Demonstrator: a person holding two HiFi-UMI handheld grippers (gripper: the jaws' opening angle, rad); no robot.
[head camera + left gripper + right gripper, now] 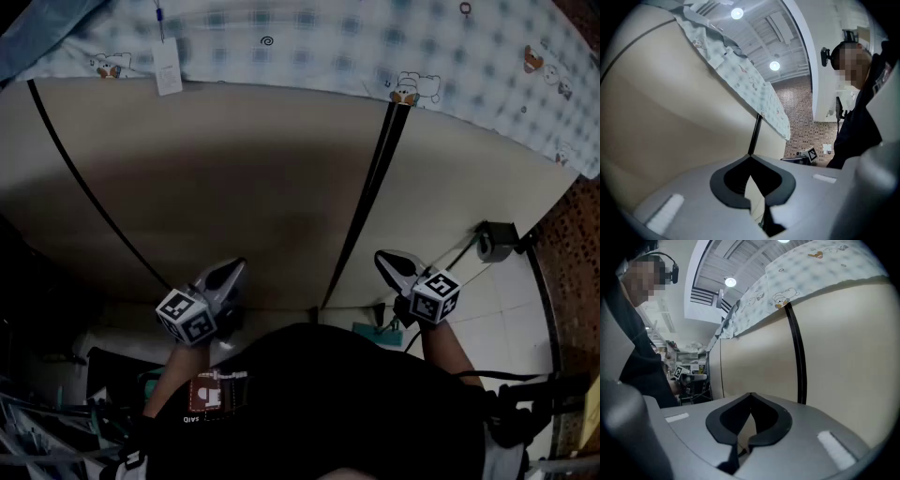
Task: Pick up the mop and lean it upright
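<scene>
Both grippers are held close in front of the person's dark top, pointing at a beige panel. My left gripper (234,268) is shut, its dark tips meeting with nothing between them (750,157). My right gripper (384,258) is also shut and holds nothing (751,394). Low between them, a teal flat piece (375,330) lies on the floor by the panel's foot. A thin rod (455,258) runs from near it up-right to a dark grey fitting (495,240). I cannot tell whether these are the mop. Neither gripper touches them.
The beige panel (234,178) fills the front, split by a black seam (370,197). A pale checked cloth with cartoon bears (375,47) and a white tag (167,64) hang over its top. White floor tiles (511,291) lie right. Dark clutter (56,412) stands lower left.
</scene>
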